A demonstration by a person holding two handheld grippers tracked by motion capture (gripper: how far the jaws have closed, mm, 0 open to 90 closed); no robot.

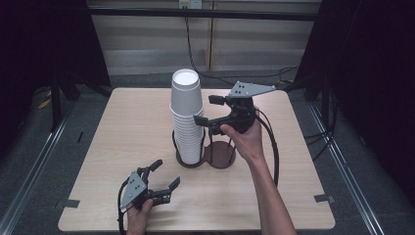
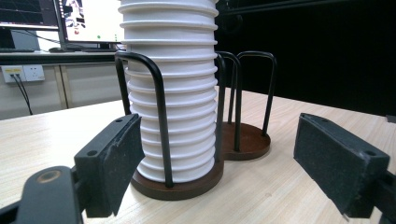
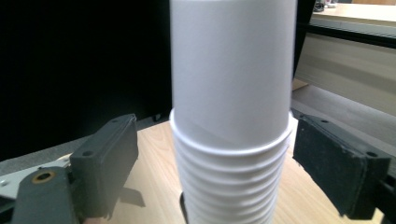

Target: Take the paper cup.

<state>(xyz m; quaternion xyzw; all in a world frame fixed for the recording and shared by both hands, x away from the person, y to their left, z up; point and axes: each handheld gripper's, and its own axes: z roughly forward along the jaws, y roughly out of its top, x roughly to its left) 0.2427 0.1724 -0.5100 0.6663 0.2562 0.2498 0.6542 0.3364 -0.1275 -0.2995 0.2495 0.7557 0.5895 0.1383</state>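
We see a tall stack of white ribbed paper cups [image 1: 186,115] in a dark wire holder [image 1: 205,155]. Our right gripper [image 1: 205,109] fingers straddle the stack's top, wide and not touching. Our left gripper [image 1: 164,175], near the holder, is wide and empty.

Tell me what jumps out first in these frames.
The tall stack of upside-down white paper cups at the table's middle, standing in one ring of a dark brown two-ring wire cup holder. The right gripper has its open jaws either side of the stack's upper part. The left gripper rests open near the pale wooden table's front edge.
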